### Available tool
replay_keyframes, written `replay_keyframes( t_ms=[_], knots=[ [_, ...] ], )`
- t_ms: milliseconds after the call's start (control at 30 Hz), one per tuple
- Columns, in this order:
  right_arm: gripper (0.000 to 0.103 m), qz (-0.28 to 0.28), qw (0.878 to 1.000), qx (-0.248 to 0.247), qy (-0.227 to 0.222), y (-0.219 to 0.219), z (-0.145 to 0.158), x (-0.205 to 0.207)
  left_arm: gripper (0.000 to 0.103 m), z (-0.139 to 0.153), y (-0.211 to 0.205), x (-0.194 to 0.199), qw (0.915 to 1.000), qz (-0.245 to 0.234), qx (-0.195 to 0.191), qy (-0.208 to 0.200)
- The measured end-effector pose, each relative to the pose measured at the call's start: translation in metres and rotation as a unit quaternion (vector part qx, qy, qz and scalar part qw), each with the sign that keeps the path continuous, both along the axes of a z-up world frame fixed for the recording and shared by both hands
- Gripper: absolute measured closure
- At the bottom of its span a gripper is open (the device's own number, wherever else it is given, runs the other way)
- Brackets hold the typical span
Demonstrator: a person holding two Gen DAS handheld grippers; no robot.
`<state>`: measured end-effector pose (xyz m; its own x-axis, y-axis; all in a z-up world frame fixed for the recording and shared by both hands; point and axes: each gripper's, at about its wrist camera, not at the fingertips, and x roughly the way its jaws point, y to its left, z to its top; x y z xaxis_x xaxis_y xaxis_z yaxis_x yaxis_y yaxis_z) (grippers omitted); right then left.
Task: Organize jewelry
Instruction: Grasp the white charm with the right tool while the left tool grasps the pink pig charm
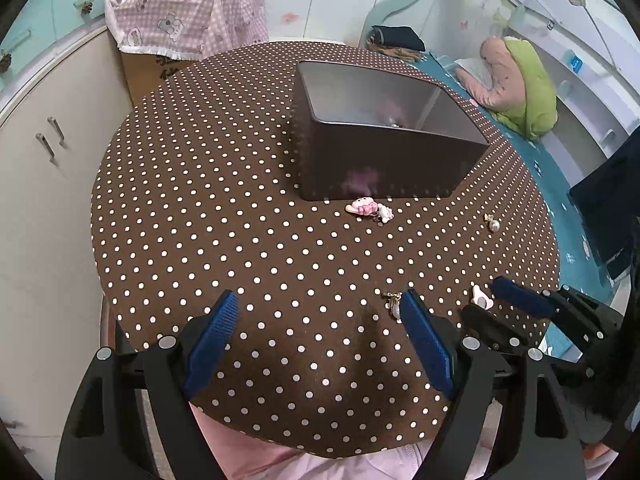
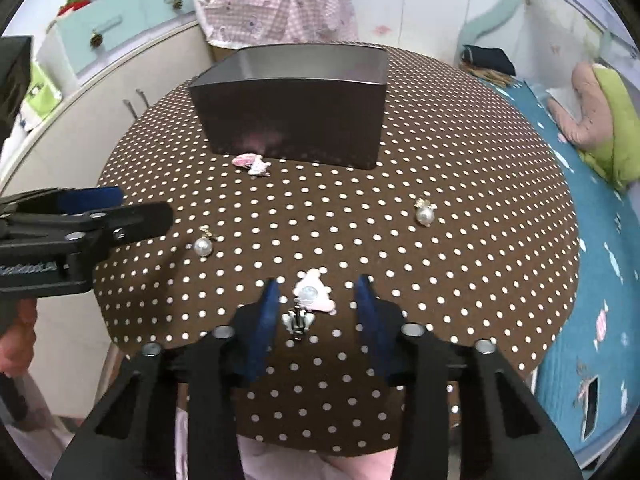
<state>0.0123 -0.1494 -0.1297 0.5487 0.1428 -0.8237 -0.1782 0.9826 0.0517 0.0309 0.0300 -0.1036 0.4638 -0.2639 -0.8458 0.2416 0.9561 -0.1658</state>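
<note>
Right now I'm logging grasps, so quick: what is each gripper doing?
Left gripper: open, holding nothing.
Right gripper: fingers on either side of the pink clip, not touching it; open.

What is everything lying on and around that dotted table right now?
Table: one, brown with white dots, centre.
Tin box: one, dark, far side of the table.
Pink charms: a small cluster, in front of the box.
Pearl earrings: two, white, mid table, apart.
White clip: one, near edge, between the right claw's fingers, pads not touching it.
Gingham cloth: one, pink, behind the table.
Left claw: open, nothing between its fingers.
Right claw: around the clip.
</note>
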Motion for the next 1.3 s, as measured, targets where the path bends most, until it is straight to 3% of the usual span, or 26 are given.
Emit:
replay_keyframes(
  t_ms=[100, 233, 867, 1300],
  knots=[
    [0.081, 0.005, 1.000, 0.000, -0.006, 0.002, 0.000, 0.001, 0.023, -0.002, -0.002, 0.004, 1.0000, -0.003, -0.002, 0.005],
    [0.086, 0.001, 1.000, 0.006, -0.006, 0.002, 0.001, 0.004, 0.023, -0.002, -0.006, 0.008, 0.9999, -0.007, -0.001, 0.011],
    [0.086, -0.023, 0.999, 0.025, -0.023, -0.021, 0.014, 0.005, 0.023, 0.000, -0.025, 0.021, 0.9998, -0.011, -0.007, 0.018],
    [0.086, -0.034, 0.998, 0.034, -0.040, -0.043, 0.030, 0.041, 0.023, -0.010, -0.058, 0.059, 0.9991, 0.006, 0.020, 0.038]
  ],
)
